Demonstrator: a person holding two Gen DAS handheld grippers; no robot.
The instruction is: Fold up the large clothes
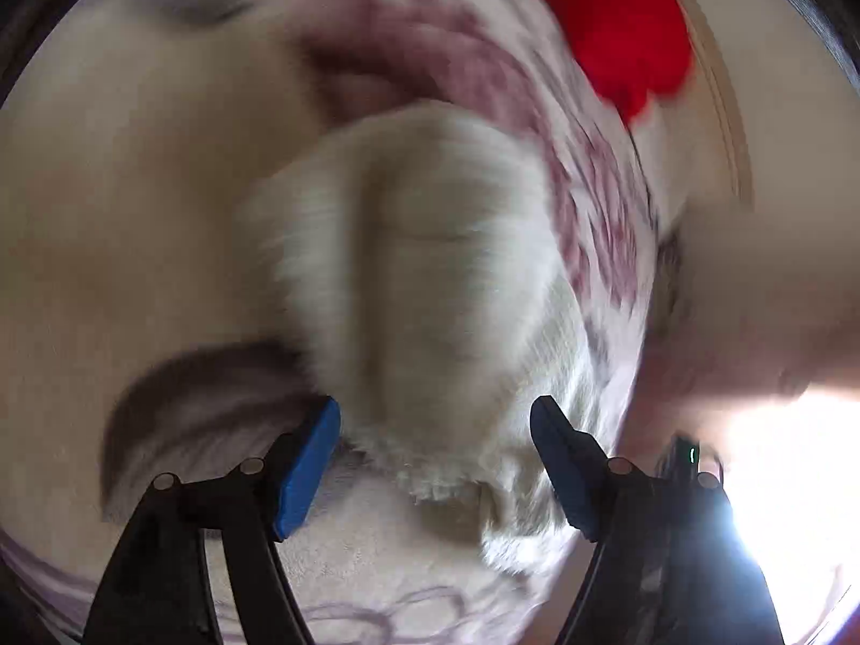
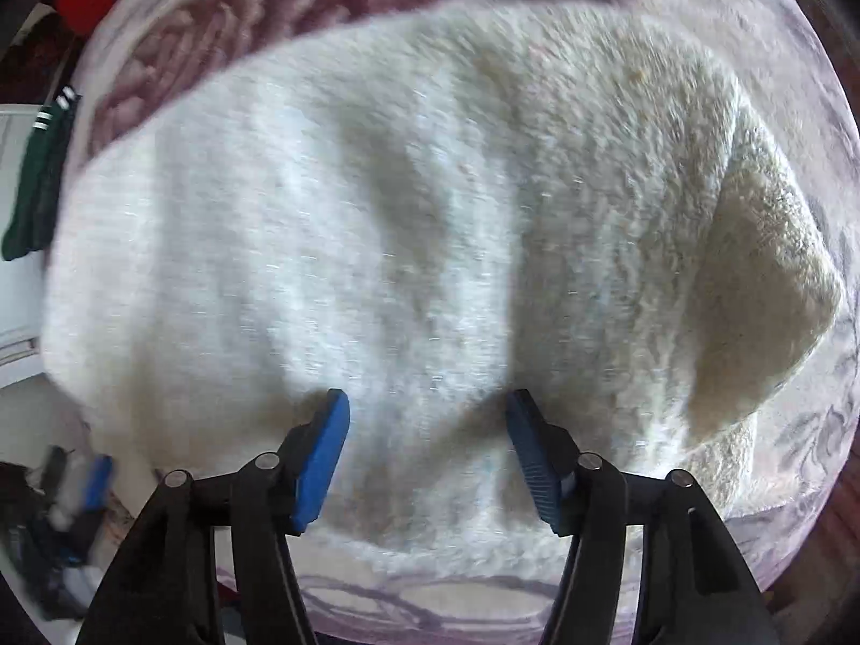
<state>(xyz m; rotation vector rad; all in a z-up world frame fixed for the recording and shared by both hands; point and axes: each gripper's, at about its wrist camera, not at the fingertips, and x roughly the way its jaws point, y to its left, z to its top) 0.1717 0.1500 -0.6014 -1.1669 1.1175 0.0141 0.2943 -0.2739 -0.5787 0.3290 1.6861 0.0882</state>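
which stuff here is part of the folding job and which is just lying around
Part of the job:
- fluffy white garment, spread on the floral bedcover
- left gripper and right gripper, both open above it

Lying about:
- red cloth at the far edge
- dark green striped item off to the side

a white, fluffy knit garment (image 2: 408,204) lies spread on a bedspread (image 2: 806,430) printed with purple flowers. in the right wrist view it fills most of the frame, lying mostly flat with soft creases across its middle, and one corner flap (image 2: 763,290) at its right side is turned over, showing a yellower face. in the left wrist view the garment (image 1: 430,279) is blurred; a ribbed length runs away from the camera, with a ridge along its middle.
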